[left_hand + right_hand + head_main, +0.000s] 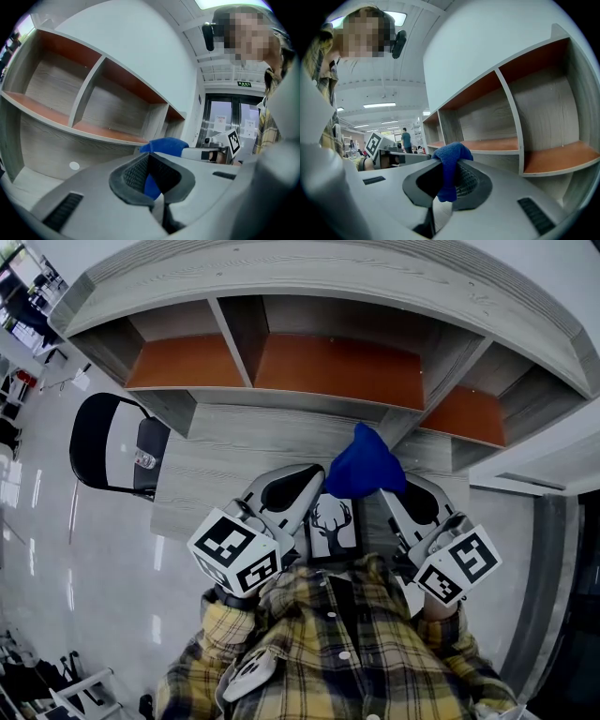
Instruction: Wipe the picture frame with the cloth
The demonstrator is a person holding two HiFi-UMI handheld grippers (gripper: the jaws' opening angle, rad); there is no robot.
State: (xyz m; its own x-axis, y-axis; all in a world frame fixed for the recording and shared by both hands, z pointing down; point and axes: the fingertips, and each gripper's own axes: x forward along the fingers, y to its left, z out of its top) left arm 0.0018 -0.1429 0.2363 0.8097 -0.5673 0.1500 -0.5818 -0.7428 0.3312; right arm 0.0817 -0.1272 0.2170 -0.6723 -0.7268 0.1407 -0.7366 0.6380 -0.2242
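Blue cloth (451,157) bunched at the tips of the right gripper (446,182), jaws clamped on it | picture frame (332,526) (deer print) between both grippers, close to the person's chest, over the grey wood desk (239,442) | left gripper (149,164) jaws nearly together, apparently pinching the frame's edge | cloth at the frame's top edge.

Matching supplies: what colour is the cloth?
The cloth is blue, clearest in the right gripper view.
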